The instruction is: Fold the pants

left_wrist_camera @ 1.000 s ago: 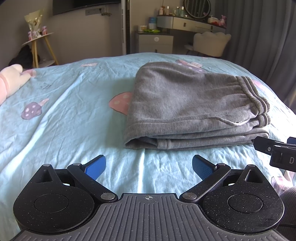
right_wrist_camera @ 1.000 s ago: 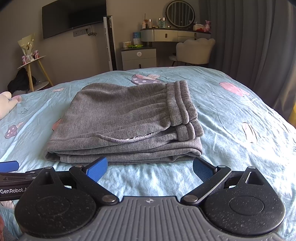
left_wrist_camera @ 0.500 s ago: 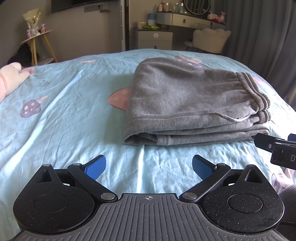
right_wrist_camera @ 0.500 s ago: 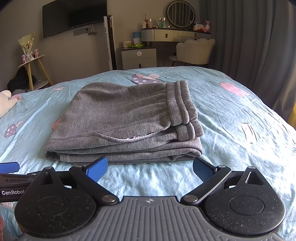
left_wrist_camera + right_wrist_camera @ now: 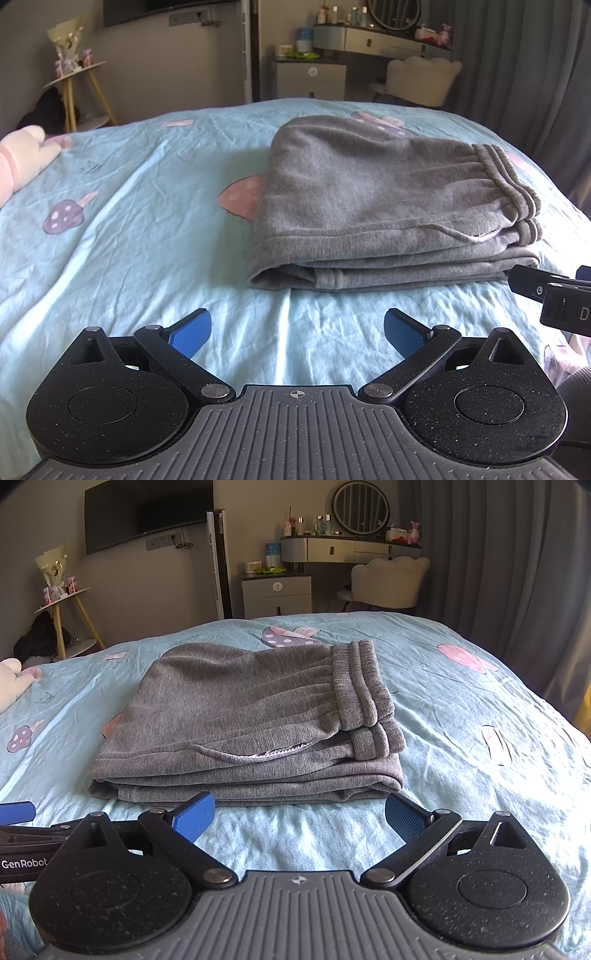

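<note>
Grey sweatpants (image 5: 388,206) lie folded in a thick stack on the light blue bed sheet (image 5: 129,229), waistband to the right. They also show in the right wrist view (image 5: 251,720), centred. My left gripper (image 5: 297,332) is open and empty, a short way in front of the stack's near left corner. My right gripper (image 5: 299,814) is open and empty, just in front of the stack's near edge. The right gripper's side shows at the right edge of the left wrist view (image 5: 554,295).
A pink plush toy (image 5: 18,162) lies at the bed's left edge. Beyond the bed stand a small round side table (image 5: 62,605), a nightstand (image 5: 277,594), a vanity with a chair (image 5: 388,579) and grey curtains (image 5: 498,572).
The left wrist view has drawn back slightly, so the pants sit a little farther up in it. The right gripper has barely moved. Both stay open.
</note>
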The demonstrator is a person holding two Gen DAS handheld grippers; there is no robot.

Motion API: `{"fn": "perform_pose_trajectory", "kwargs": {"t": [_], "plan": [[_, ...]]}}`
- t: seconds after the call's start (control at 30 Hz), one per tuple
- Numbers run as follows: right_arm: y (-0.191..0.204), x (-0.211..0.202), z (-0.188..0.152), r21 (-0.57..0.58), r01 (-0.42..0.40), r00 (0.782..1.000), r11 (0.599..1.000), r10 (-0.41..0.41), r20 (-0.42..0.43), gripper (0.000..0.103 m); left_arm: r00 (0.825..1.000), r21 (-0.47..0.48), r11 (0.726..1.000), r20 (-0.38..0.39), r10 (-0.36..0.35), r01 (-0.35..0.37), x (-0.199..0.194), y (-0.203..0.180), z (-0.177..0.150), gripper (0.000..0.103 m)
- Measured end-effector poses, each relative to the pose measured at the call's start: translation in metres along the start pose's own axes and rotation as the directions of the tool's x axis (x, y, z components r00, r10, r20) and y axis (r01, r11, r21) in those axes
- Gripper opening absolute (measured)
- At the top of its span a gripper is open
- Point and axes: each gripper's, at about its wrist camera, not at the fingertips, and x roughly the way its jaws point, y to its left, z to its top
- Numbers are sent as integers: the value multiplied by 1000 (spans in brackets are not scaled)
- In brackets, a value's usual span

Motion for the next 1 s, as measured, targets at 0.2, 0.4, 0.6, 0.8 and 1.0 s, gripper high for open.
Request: {"fn": "perform_pose_trajectory", "kwargs": {"t": [0.2, 0.4, 0.6, 0.8, 1.0], "plan": [[-1, 0, 0, -1, 1, 1000, 1000, -1, -3, 99, 1000, 2, 1000, 2, -7, 7, 0, -1, 0, 102], [-3, 0, 0, 5, 4, 1000, 1000, -4, -5, 99, 1000, 17, 1000, -3, -13, 13, 0, -2, 0, 102], [-1, 0, 0, -7, 12, 1000, 1000, -12, -8, 99, 1000, 14, 1000, 4, -23, 23, -2, -1, -1, 102], [0, -1, 0, -15, 17, 1000, 1000, -17, -7, 99, 1000, 20, 999, 3, -28, 28, -3, -2, -1, 102], [0, 0, 0, -10, 20, 1000, 1000, -20, -11, 99, 999, 28, 998, 2, -49, 49, -3, -3, -2, 102]]}}
